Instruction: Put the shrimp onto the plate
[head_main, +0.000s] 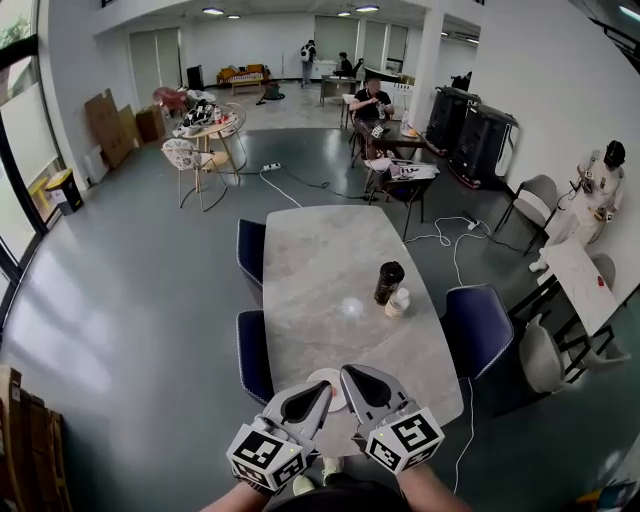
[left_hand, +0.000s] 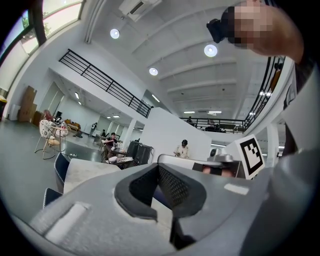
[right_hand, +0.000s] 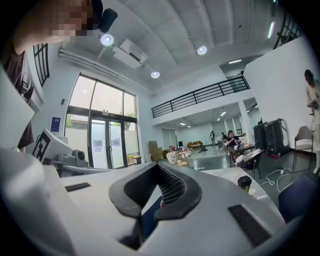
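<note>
Both grippers sit at the bottom edge of the head view, side by side and held low over the near end of the counter (head_main: 320, 260), each with its marker cube turned toward the camera. In its own view the left gripper (left_hand: 159, 168) has its jaws drawn together at the tips, with only a hollow between the dark pads (left_hand: 136, 194), and nothing is clamped in it. The right gripper (right_hand: 157, 166) is closed the same way. Its hollow shows a strip of blue and a small reddish speck that is too small to name. In the head view the left gripper (head_main: 322, 388) and right gripper (head_main: 350, 374) point toward each other above a white plate (head_main: 330, 380), which lies near the counter's near edge, partly covered by both. The shrimp cannot be made out in any view, on the plate or elsewhere. Farther along the marble counter, toward its right side, a dark tumbler (head_main: 389, 282) stands upright with a small white cup (head_main: 398, 303) just beside it. Blue chairs (head_main: 254, 352) stand along both long sides. Across the room a person (head_main: 373, 103) sits at another table
</note>
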